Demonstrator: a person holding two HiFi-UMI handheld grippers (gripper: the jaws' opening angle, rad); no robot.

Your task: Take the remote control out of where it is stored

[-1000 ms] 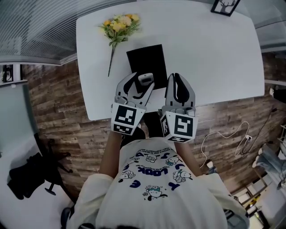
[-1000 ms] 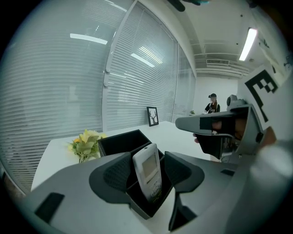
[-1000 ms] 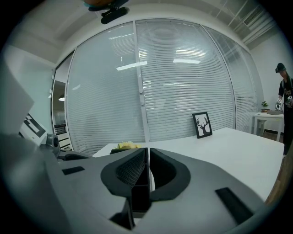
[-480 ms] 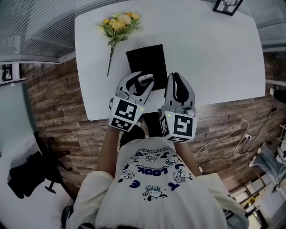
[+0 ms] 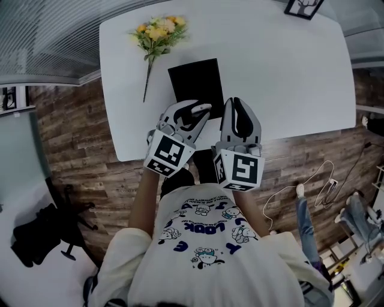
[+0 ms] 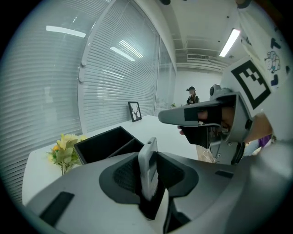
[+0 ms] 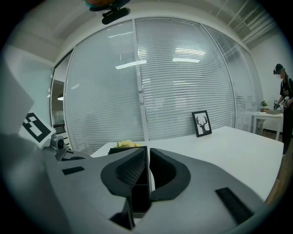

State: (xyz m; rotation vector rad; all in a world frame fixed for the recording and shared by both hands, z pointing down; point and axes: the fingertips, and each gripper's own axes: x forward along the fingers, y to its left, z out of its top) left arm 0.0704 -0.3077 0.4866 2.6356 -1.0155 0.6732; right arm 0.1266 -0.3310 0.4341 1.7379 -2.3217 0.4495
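Left gripper (image 5: pixel 193 115): jaws pinching the remote control (image 6: pixel 147 172), a slim grey bar standing edge-on between the two dark pads, its top end poking up past the fingertips. The jaws have just been closing, with the remote between them.

Position of remote: at the near end of the black box (image 5: pixel 193 75), on the person's side. In the head view its pale top shows just over the box's near edge (whether its lower end sits inside the box or clear of it cannot be told). In the left gripper view the box lies beyond and to the left of the jaws, open-topped, with a divider wall inside.

Right gripper (image 7: pixel 147 157): jaws pressed almost together with only a thin slit between the pads, nothing held. It sits just beside the left gripper at the near table edge, close to the box's near right corner.

Surroundings: white table (image 5: pixel 282 78); a bunch of yellow flowers (image 5: pixel 157 33) lying left of the box, apart from it; a small framed picture (image 5: pixel 302 7) standing at the far right corner of the table.
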